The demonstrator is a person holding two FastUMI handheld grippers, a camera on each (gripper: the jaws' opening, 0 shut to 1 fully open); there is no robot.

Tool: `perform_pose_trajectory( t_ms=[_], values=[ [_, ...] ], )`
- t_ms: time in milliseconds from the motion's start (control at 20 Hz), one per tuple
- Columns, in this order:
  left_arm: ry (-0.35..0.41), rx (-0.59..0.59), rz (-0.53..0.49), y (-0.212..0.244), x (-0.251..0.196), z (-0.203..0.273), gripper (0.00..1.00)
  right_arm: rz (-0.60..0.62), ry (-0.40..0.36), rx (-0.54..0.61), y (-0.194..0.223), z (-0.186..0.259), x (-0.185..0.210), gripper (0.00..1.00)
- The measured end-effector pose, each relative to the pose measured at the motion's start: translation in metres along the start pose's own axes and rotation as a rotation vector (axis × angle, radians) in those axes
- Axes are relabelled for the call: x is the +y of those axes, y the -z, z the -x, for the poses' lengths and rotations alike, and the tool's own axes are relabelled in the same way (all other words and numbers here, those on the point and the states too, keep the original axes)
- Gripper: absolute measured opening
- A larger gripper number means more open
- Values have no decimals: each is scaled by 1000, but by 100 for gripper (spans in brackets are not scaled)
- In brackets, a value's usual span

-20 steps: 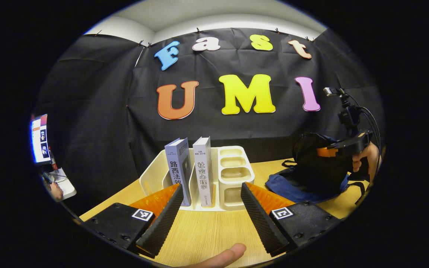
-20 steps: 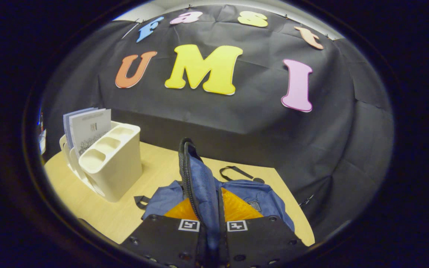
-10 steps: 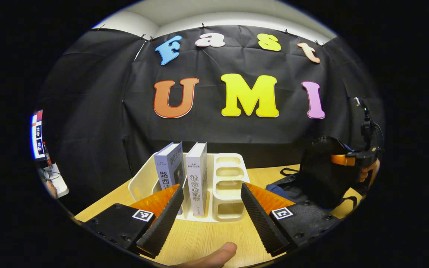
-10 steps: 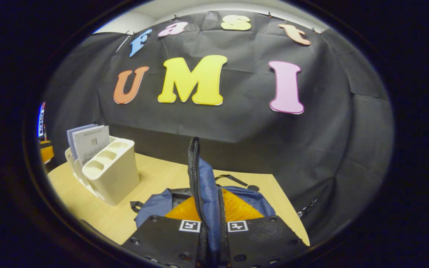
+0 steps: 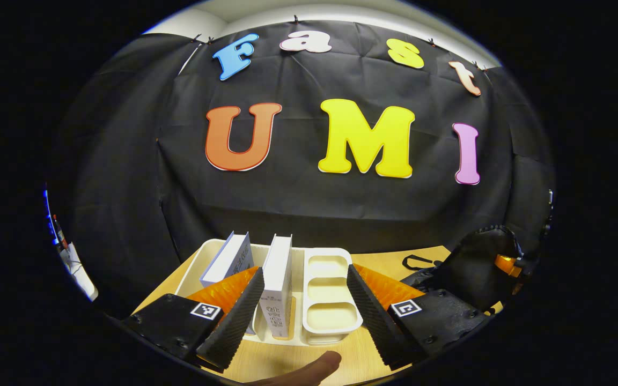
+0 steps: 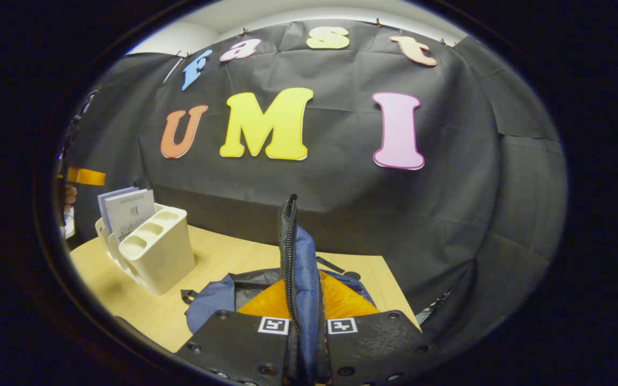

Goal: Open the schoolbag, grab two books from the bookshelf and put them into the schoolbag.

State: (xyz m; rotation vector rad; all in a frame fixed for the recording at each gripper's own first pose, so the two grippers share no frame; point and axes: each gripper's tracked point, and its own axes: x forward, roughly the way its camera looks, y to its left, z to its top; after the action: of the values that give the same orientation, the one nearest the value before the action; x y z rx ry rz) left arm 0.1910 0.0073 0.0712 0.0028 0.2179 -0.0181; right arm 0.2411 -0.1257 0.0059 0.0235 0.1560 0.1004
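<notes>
The cream bookshelf [image 5: 325, 300] stands just below and ahead of my left gripper [image 5: 304, 316], which is open. Two books stand in it: a tilted one [image 5: 228, 260] behind the left finger and an upright white one [image 5: 279, 273] between the fingers, neither touched. The dark blue schoolbag [image 5: 475, 268] lies to the right on the table. My right gripper [image 6: 306, 343] is shut on the schoolbag's flap [image 6: 299, 268], holding its zipper edge upright above the open bag [image 6: 212, 300]. The bookshelf [image 6: 159, 249] with the books [image 6: 126, 212] sits at the left there.
The wooden table [image 6: 234, 257] ends close to the black cloth wall behind the bag and shelf. A black strap [image 5: 416, 262] lies behind the bag. A person's fingertip [image 5: 309, 370] shows under my left gripper. A screen [image 5: 51, 225] glows at far left.
My left gripper has risen and come closer to the bookshelf, now looking down on the books. My right gripper has lifted the bag's flap higher.
</notes>
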Motion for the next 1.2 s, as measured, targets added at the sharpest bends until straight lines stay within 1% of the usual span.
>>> perform_pose_trajectory(
  t_ms=[100,200,300,400,450,500,550,600,650,700,750,800,850,900,950,1000,1150,1200],
  values=[
    [-12,61,-28,-6,7,-26,98,15,-13,3,-1,-1,0,11],
    [-18,141,-26,-7,13,-52,98,26,-29,12,-1,-3,-1,12],
    [-38,202,-74,-2,23,-75,98,35,-43,18,-4,-5,-3,12],
    [-58,279,-111,7,30,-96,98,42,-55,20,-5,-6,-6,12],
    [-88,301,-113,9,36,-109,98,48,-61,24,-6,-7,-6,12],
    [-106,344,-112,16,42,-118,97,58,-67,26,-3,-9,-6,12],
    [-97,384,-117,24,42,-125,97,60,-71,26,-3,-9,-7,12],
    [-106,426,-136,32,46,-131,97,64,-77,27,-2,-9,-7,11],
    [-133,478,-158,39,55,-133,97,64,-82,23,-3,-8,-7,11],
    [-134,518,-185,46,59,-138,95,65,-87,20,-2,-8,-6,11],
    [-121,563,-187,54,60,-142,95,68,-93,20,-1,-7,-5,13],
    [-112,641,-179,66,61,-139,88,70,-96,19,-1,-8,-6,13],
    [-97,689,-182,74,60,-137,82,74,-99,17,0,-8,-5,12],
    [-89,710,-185,78,64,-142,73,79,-103,16,2,-8,-5,12],
    [-84,738,-181,81,64,-142,69,79,-106,14,3,-8,-5,12],
    [-80,760,-168,84,63,-140,67,80,-111,11,2,-7,-5,12],
    [-4,789,-104,93,39,-143,59,69,-118,9,5,-9,-6,11],
    [-1,785,-99,92,35,-141,50,64,-120,14,7,-10,-7,11]
  ],
)
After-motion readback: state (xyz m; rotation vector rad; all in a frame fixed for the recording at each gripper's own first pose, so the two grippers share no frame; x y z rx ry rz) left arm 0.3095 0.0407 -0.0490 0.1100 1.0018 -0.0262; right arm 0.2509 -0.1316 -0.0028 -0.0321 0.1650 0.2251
